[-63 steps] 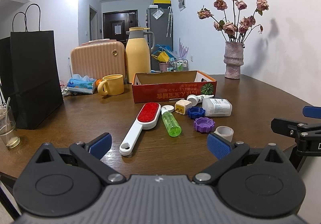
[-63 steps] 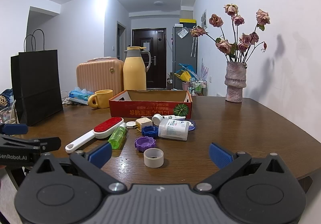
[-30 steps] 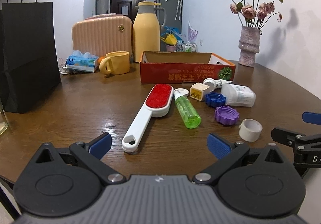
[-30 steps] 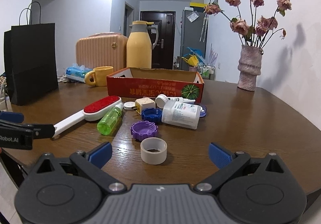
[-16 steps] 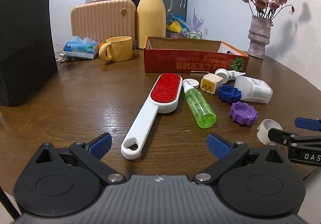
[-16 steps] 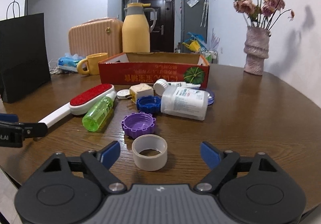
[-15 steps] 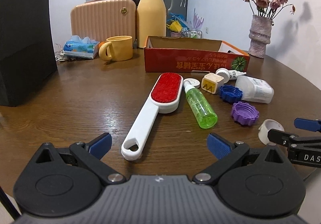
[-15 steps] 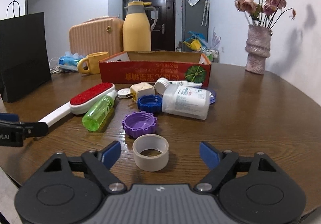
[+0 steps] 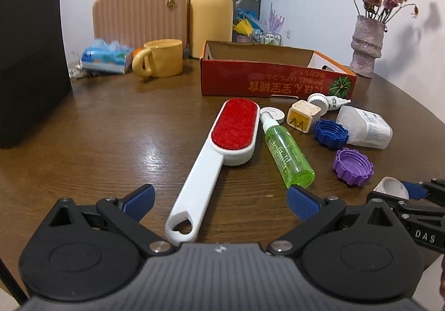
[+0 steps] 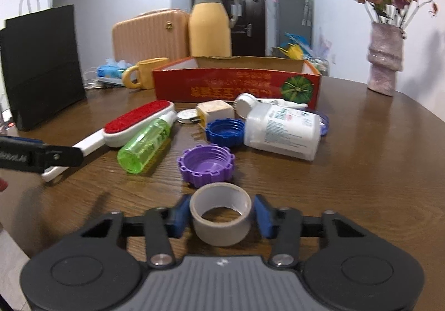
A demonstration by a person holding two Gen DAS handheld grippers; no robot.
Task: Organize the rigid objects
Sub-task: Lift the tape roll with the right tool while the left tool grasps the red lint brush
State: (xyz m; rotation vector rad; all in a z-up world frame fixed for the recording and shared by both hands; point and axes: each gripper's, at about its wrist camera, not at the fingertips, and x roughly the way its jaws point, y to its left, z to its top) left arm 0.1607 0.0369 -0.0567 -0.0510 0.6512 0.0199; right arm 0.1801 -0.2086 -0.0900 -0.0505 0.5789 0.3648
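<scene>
A white brush with a red pad [image 9: 222,149] lies on the brown table, its handle end between the fingers of my open left gripper [image 9: 219,199], untouched. My right gripper [image 10: 221,215] has closed its blue pads against a grey tape ring [image 10: 221,212] resting on the table; the ring also shows in the left wrist view [image 9: 390,187]. Beyond lie a green bottle [image 10: 144,141], a purple cap [image 10: 205,163], a blue cap [image 10: 225,131], a white bottle [image 10: 283,128], a beige plug [image 10: 212,112] and a red cardboard box [image 10: 236,82].
A black paper bag [image 9: 30,52] stands at the left. A yellow mug [image 9: 161,61], tissue pack [image 9: 104,59], pink case [image 9: 140,14] and yellow jug [image 9: 211,10] stand behind. A vase with flowers [image 9: 367,45] stands at the far right.
My right gripper moved forward and closed its fingers onto the tape ring. My left gripper moved forward, so the brush handle now lies between its open fingers.
</scene>
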